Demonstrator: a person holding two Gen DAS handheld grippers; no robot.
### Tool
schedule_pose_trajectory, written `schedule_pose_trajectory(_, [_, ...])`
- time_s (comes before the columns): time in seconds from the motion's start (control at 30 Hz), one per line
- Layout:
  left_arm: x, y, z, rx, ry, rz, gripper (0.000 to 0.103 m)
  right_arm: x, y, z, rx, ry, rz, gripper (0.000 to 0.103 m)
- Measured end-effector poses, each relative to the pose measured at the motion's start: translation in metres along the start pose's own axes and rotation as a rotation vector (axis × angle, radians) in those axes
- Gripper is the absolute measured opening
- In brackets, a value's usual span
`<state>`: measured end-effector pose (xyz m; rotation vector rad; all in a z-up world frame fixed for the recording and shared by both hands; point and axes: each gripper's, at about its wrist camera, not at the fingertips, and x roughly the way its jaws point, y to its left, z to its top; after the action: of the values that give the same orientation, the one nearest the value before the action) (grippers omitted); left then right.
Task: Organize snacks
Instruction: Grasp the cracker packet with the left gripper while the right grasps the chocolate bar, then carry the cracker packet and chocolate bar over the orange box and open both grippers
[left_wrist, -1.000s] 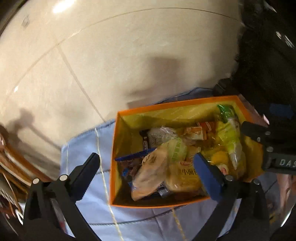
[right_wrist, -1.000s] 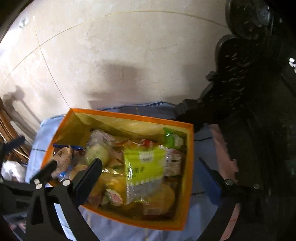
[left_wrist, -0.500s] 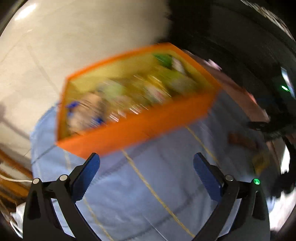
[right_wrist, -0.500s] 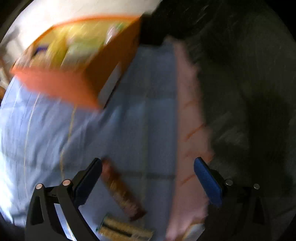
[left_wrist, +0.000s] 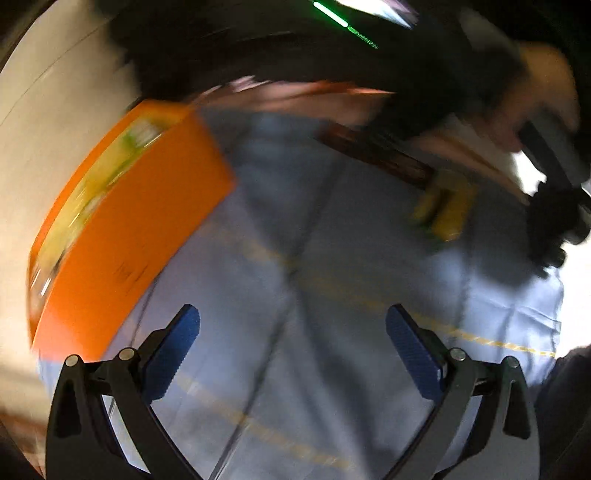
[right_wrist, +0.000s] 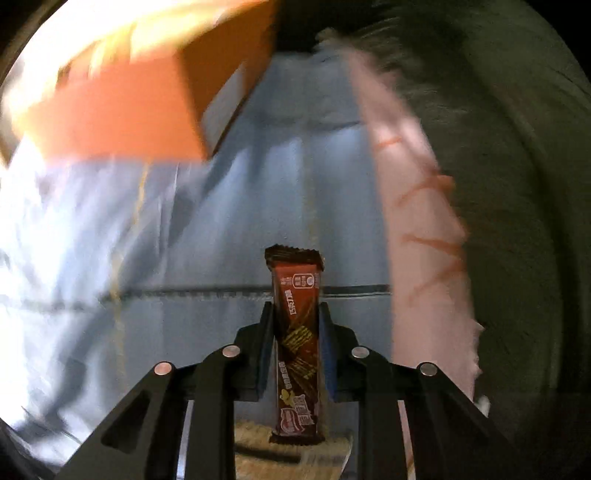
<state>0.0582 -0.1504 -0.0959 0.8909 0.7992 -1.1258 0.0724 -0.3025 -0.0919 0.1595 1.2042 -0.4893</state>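
The right tongs (right_wrist: 295, 325) are closing on a slim brown foil-wrapped chocolate bar (right_wrist: 297, 343), pads against its sides; half a second ago they gaped above it. One snack is now secured for sorting. The left tongs (left_wrist: 291, 343) stay wide and empty. The orange cardboard snack box (right_wrist: 122, 110) sits at eleven o'clock on the pale blue cloth (right_wrist: 258, 206).

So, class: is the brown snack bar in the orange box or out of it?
Out. The brown snack bar sits between the closing right gripper pads, over the blue cloth, apart from the orange box.
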Motion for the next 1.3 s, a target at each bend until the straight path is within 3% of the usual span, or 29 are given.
schedule_pose_trajectory(0.13, [0.015,-0.048,0.027,0.13,-0.051,-0.113,0.099,-0.058,-0.028,0.011,0.081,-0.092,-0.064,0.023])
schedule_pose_trajectory(0.3, [0.032,-0.101,0.061,0.333,-0.128,-0.196,0.099,-0.107,-0.052,0.017,0.134,-0.165,-0.116,0.023])
schedule_pose_trajectory(0.4, [0.049,-0.115,0.079,0.444,-0.097,-0.276,0.099,-0.117,-0.055,0.015,0.137,-0.167,-0.12,0.023])
schedule_pose_trajectory(0.5, [0.073,-0.122,0.089,0.491,-0.069,-0.291,0.099,-0.123,-0.058,0.012,0.153,-0.179,-0.11,0.023])
schedule_pose_trajectory(0.57, [0.091,-0.124,0.087,0.483,-0.024,-0.297,0.081,-0.125,-0.058,0.011,0.145,-0.185,-0.105,0.023])
schedule_pose_trajectory(0.6, [0.089,-0.116,0.09,0.39,-0.032,-0.374,0.046,-0.13,-0.057,0.01,0.131,-0.192,-0.097,0.023])
schedule_pose_trajectory(0.67, [0.089,-0.112,0.093,0.299,0.007,-0.387,0.046,-0.133,-0.054,0.008,0.113,-0.197,-0.087,0.023])
schedule_pose_trajectory(0.77, [0.083,-0.113,0.085,0.302,0.014,-0.324,0.046,-0.137,-0.052,0.009,0.11,-0.211,-0.071,0.023])
schedule_pose_trajectory(0.83, [0.076,-0.094,0.078,0.188,0.039,-0.327,0.046,-0.138,-0.05,0.012,0.107,-0.219,-0.068,0.023])
schedule_pose_trajectory(0.93, [0.046,-0.053,0.065,-0.011,0.013,-0.313,0.046,-0.136,-0.043,0.018,0.109,-0.223,-0.019,0.023])
schedule_pose_trajectory(1.03, [0.011,-0.004,0.052,-0.178,-0.006,-0.23,0.046,-0.131,-0.028,0.033,0.095,-0.226,0.039,0.023])
schedule_pose_trajectory(1.13, [-0.021,0.052,0.047,-0.321,0.007,-0.047,0.046,-0.125,-0.004,0.062,0.057,-0.237,0.121,0.023])
schedule_pose_trajectory(1.2, [-0.044,0.098,0.043,-0.484,0.005,0.065,0.046,-0.122,0.009,0.082,0.035,-0.243,0.178,0.023])
schedule_pose_trajectory(1.3, [-0.072,0.154,0.042,-0.669,-0.005,0.181,0.046,-0.118,0.041,0.13,-0.035,-0.228,0.271,0.023])
